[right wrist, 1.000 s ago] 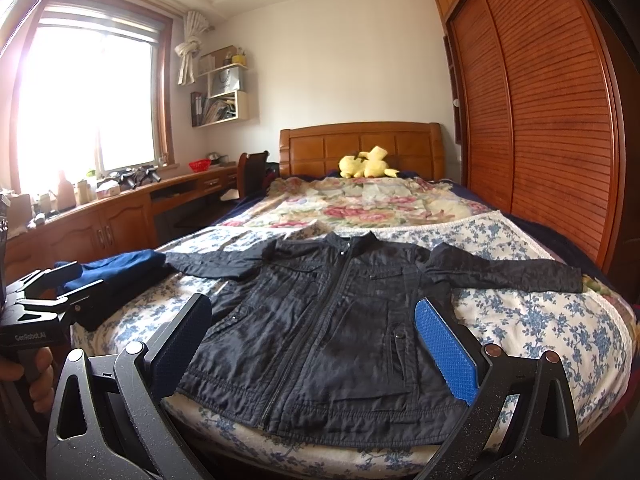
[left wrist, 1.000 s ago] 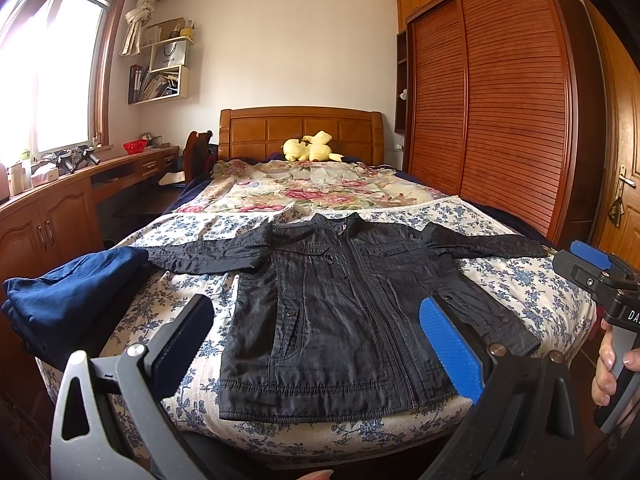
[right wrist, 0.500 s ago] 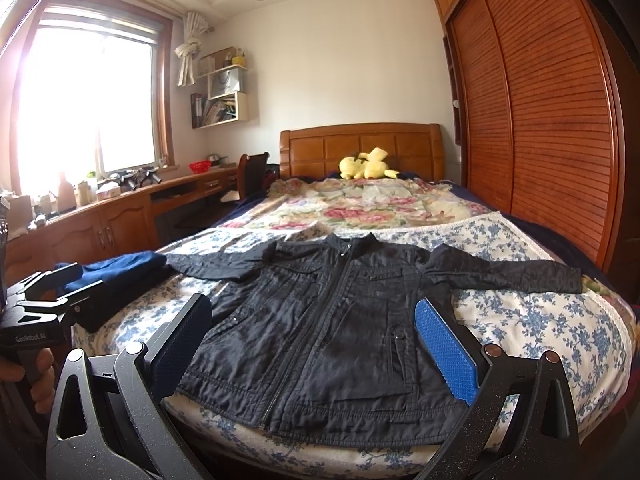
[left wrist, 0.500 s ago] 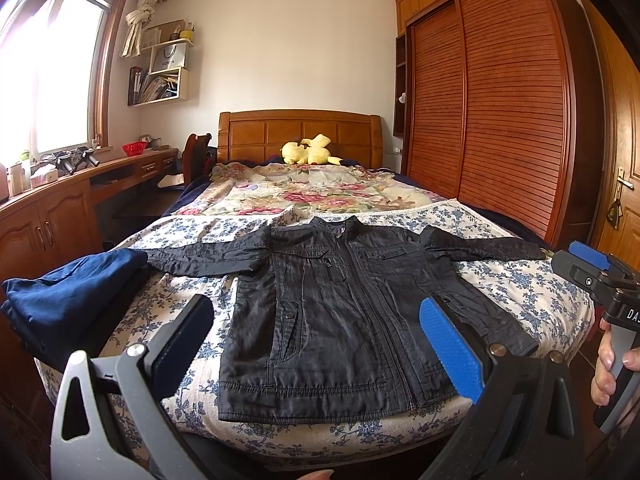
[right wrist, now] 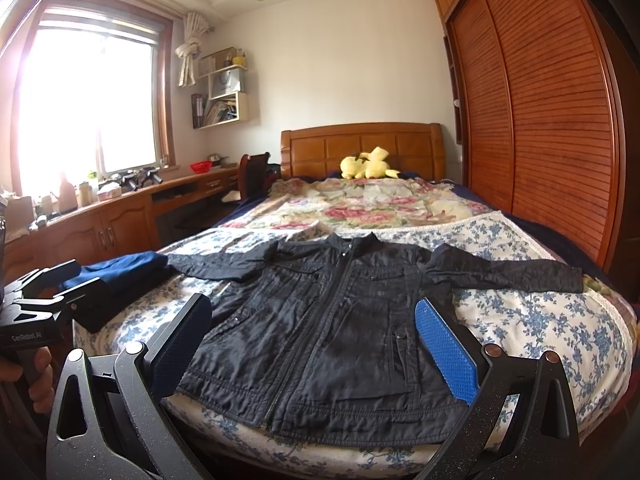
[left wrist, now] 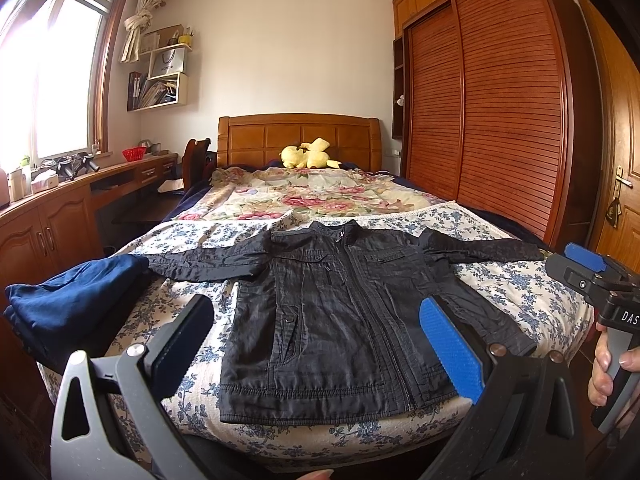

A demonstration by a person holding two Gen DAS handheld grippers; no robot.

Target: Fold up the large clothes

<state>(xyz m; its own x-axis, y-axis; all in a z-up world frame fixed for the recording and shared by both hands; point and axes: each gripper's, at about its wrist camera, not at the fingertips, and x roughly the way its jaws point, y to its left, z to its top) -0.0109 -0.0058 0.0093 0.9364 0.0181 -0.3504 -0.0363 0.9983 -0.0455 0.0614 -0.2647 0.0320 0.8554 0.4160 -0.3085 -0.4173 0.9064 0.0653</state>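
Note:
A black zip jacket (left wrist: 336, 312) lies flat, front up, on the bed, sleeves spread to both sides, hem toward me; it also shows in the right wrist view (right wrist: 340, 332). My left gripper (left wrist: 316, 344) is open and empty, held before the foot of the bed, short of the hem. My right gripper (right wrist: 312, 344) is open and empty too, at the same distance. Each gripper shows at the edge of the other's view: the right one (left wrist: 592, 280), the left one (right wrist: 44, 300).
A folded blue garment (left wrist: 76, 300) lies on the bed's left corner by the jacket's sleeve. The bed (left wrist: 520, 292) has a blue-flowered sheet; a yellow plush toy (left wrist: 308, 154) sits at the headboard. A wooden desk (left wrist: 60, 216) runs along the left, wardrobe doors (left wrist: 500, 100) on the right.
Both grippers have stayed almost still. The left view has tilted down a little. The jacket has not moved.

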